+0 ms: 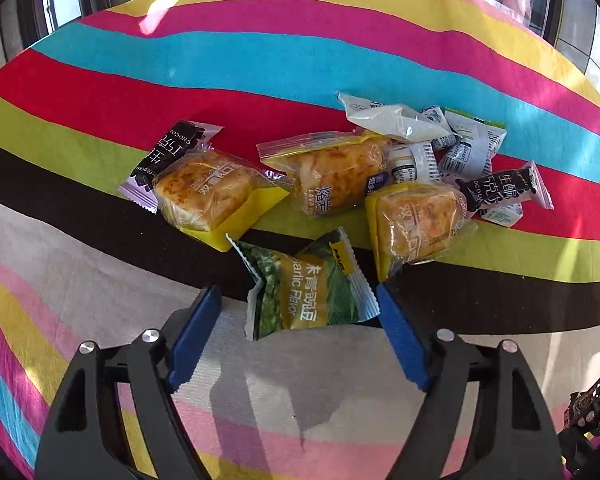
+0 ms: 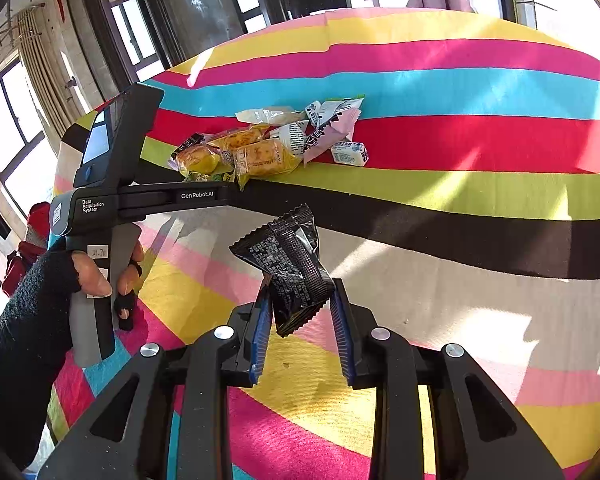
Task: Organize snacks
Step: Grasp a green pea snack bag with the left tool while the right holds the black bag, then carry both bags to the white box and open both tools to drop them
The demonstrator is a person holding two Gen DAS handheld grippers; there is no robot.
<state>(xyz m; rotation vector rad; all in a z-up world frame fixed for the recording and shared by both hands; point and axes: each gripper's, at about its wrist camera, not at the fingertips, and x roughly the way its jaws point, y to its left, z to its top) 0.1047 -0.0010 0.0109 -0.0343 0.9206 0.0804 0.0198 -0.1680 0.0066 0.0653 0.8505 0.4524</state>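
Note:
A green garlic-pea packet point(image 1: 304, 292) lies on the striped cloth between the blue fingers of my left gripper point(image 1: 298, 292). The right fingertip point(image 1: 384, 300) meets the packet's crimped edge, while a gap of cloth shows by the left fingertip point(image 1: 210, 300), so the gripper is open around it. My right gripper point(image 2: 300, 308) is shut on a black foil snack packet point(image 2: 292, 264), held above the cloth near the table's front. Behind the pea packet sits the snack pile: wrapped bread cakes point(image 1: 208, 192), point(image 1: 336, 172), point(image 1: 416, 220), chocolate bars point(image 1: 168, 152), point(image 1: 500, 188) and white packets point(image 1: 396, 120).
A bright striped cloth point(image 2: 460, 92) covers the whole table. A gloved hand point(image 2: 40, 292) grips the left device's grey handle point(image 2: 96, 300) at the table's left side. Windows and a radiator point(image 2: 40, 60) stand beyond the far and left edges. The snack pile point(image 2: 268, 140) sits mid-table.

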